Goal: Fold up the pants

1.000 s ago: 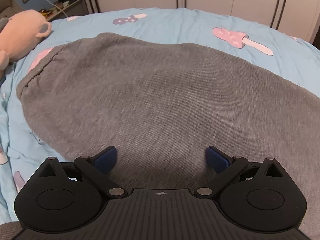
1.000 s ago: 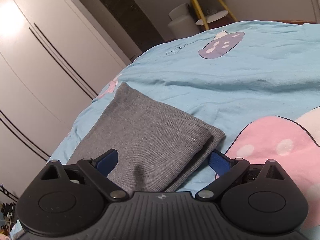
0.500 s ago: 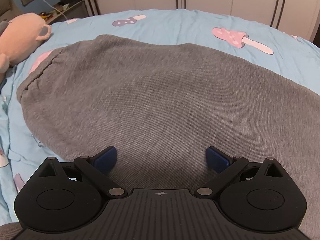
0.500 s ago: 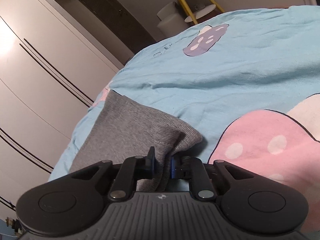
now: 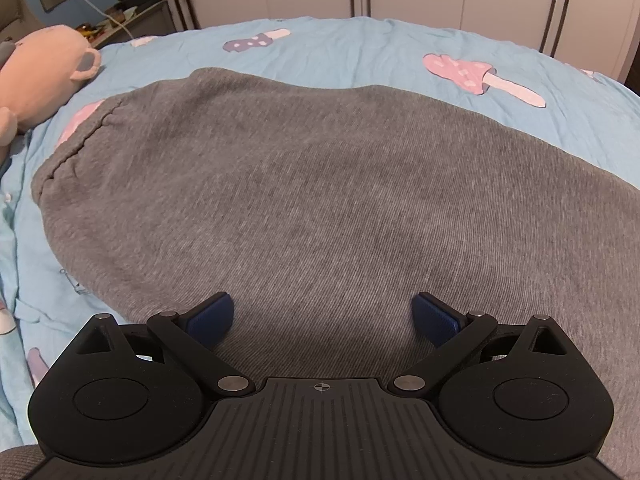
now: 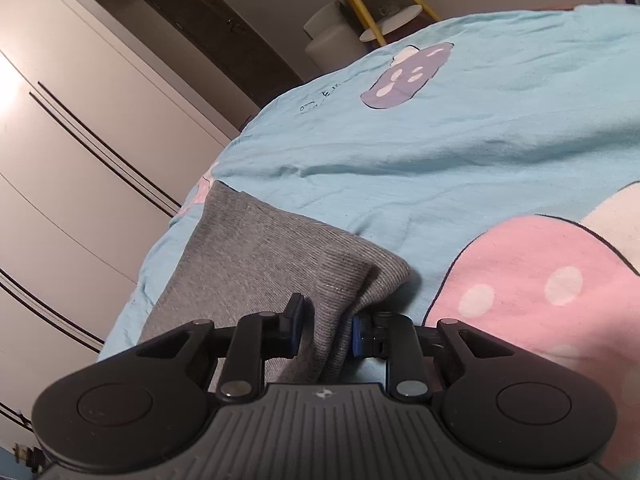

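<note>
Pants (image 6: 256, 264) hem is being pinched by right gripper (image 6: 324, 330); left gripper (image 5: 322, 318) is being held released above. Thin bite is risking slip when lifted.

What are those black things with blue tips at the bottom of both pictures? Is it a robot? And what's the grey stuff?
It's no robot. A person holds a pinching tool in each hand, and each tool carries a camera looking along its two fingers. One picture comes from the left tool, the other from the right. The grey stuff is a pair of pants lying on a bed with a blue mushroom sheet. A pink plush toy sits at the side. The left gripper is open above the pants, holding nothing. The right gripper has just been closing and now pinches the pants' leg end, ready for folding.
</note>
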